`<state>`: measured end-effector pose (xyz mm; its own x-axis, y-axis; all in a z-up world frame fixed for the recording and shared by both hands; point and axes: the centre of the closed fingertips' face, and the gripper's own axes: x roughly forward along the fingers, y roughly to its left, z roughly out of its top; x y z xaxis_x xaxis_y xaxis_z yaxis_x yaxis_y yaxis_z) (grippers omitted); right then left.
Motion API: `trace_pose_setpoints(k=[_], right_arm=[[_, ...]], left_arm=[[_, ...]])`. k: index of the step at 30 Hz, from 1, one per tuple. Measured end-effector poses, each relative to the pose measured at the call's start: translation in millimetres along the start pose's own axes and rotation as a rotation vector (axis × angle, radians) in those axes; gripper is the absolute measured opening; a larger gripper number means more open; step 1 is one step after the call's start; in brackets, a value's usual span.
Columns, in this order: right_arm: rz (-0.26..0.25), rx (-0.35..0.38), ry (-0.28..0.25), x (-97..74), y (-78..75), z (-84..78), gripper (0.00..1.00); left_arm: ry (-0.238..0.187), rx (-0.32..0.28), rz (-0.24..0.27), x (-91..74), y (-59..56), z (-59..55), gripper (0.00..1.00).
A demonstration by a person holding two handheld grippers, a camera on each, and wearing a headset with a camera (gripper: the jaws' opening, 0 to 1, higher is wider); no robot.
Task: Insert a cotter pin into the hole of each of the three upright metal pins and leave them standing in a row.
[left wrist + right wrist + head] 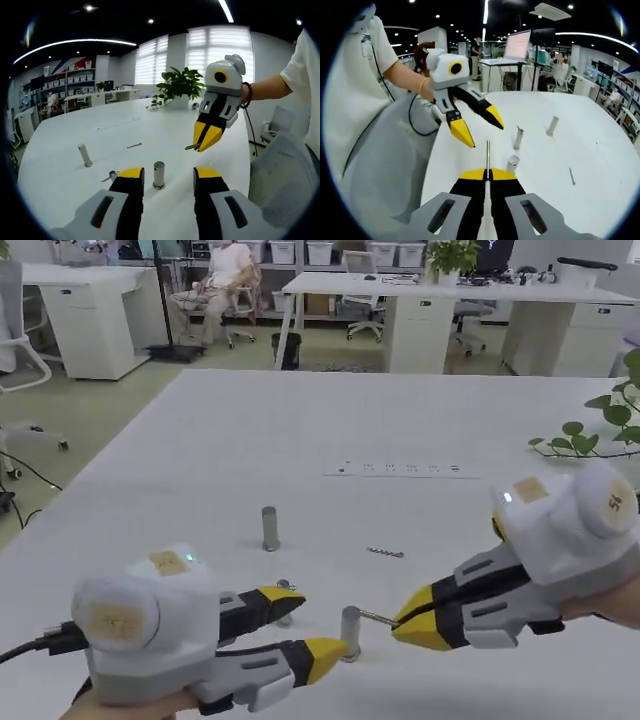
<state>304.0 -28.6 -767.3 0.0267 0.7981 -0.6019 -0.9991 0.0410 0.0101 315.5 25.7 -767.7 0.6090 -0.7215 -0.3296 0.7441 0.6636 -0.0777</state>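
on table (200,460): near pin (349,630) btw L gripper (322,622) & R gripper (400,625) | mid pin (519,139) behind L fingers (275,600) | far pin (269,528) further back | loose cotter (385,553) rt of far pin | held cotter (488,150) in R gripper | plant (600,425) far rt

The plain white bench (300,440) carries no pattern. The white-and-pale-grey left gripper (315,622) has black jaws with yellow tips, tan stickers on its casing and a small green light. The right gripper (398,626) wears the same white, grey, black and yellow, with tan stickers, one bearing orange marks. The upright cylindrical metal pins (270,528) are dull silver-grey. The thin metal cotter pin (376,617) pinched by the right gripper is silver too. The leafy plant (600,430) at the bench's right edge is green.
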Motion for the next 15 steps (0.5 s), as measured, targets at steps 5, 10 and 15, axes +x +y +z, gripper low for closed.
trace_pose_setpoints(k=[5, 10, 15], right_arm=[[-0.020, 0.007, 0.020, 0.4, -8.0, -8.2, 0.03], [-0.040, 0.002, 0.039, 2.2, -14.0, -14.0, 0.03], [-0.063, -0.008, 0.094, 5.5, -22.4, -27.3, 0.03]], left_arm=[[0.024, 0.005, 0.007, 9.5, 0.6, -7.8, 0.38], [0.058, 0.014, 0.021, 20.1, 3.7, -17.8, 0.38], [0.066, -0.006, 0.045, 30.4, 10.6, -24.1, 0.37]])
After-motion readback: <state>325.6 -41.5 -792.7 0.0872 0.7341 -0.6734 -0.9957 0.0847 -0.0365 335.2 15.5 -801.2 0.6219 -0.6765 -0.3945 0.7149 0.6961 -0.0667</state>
